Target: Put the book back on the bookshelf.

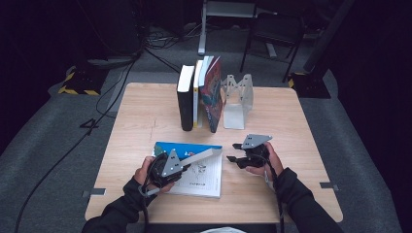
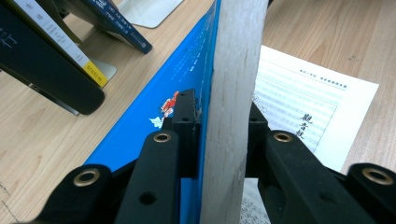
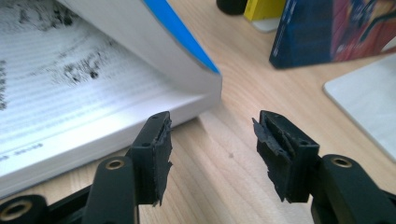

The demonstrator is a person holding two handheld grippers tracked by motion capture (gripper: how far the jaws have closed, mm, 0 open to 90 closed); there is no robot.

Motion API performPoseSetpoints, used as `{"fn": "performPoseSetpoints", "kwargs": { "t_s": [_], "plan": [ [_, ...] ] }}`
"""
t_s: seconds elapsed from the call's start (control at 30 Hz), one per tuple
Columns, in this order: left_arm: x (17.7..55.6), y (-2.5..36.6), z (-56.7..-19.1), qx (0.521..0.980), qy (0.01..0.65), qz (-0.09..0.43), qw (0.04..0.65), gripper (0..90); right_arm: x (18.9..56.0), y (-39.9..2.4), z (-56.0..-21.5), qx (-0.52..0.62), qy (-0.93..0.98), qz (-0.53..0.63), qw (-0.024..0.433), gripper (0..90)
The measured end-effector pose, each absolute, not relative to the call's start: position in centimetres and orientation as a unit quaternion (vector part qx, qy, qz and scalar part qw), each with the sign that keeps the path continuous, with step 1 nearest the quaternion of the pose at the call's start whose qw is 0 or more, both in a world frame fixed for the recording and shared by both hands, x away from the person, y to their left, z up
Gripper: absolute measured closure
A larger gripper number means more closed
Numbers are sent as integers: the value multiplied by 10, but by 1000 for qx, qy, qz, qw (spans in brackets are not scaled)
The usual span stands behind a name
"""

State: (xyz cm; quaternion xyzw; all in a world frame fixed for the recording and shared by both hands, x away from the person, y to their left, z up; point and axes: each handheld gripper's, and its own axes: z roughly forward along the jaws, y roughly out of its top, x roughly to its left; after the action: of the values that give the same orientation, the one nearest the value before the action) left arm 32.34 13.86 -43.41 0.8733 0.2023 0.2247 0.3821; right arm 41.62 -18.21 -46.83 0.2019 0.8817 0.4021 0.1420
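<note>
Looking down, I see the table (image 1: 145, 111) bearing the open blue-covered book (image 1: 204, 174) at its near edge. My left gripper (image 2: 223, 126) is clamped on the book's lifted front section; my right gripper (image 3: 212, 149) stands apart, empty, just beside the book's corner.

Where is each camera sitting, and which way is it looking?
High view: above the person's side, looking forward and down at the table; both hands and sleeves show.
Left tool view: rides on the left tool, looking along its jaws, clamped on the blue book's lifted front part.
Right tool view: rides on the right tool, jaws open, empty, facing the book's corner.
All three share the blue book.
</note>
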Motion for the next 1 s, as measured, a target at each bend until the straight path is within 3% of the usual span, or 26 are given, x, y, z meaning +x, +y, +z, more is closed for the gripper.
{"fn": "performPoseSetpoints", "kwargs": {
  "t_s": [0.43,0.6,0.67,0.83,1.0],
  "plan": [
    [322,151,-425,853,217,217,421,753,417,-173,-484,186,891,397,115,437],
    [321,152,-423,848,219,215,433,753,417,-175,-485,185,885,416,97,483],
    [321,153,-420,840,222,211,448,753,416,-177,-484,175,887,418,94,454],
    [322,153,-419,836,217,202,461,752,415,-173,-488,169,895,403,92,432],
    [322,154,-421,834,219,189,469,744,404,-174,-476,154,869,458,112,493]
  ]
}}
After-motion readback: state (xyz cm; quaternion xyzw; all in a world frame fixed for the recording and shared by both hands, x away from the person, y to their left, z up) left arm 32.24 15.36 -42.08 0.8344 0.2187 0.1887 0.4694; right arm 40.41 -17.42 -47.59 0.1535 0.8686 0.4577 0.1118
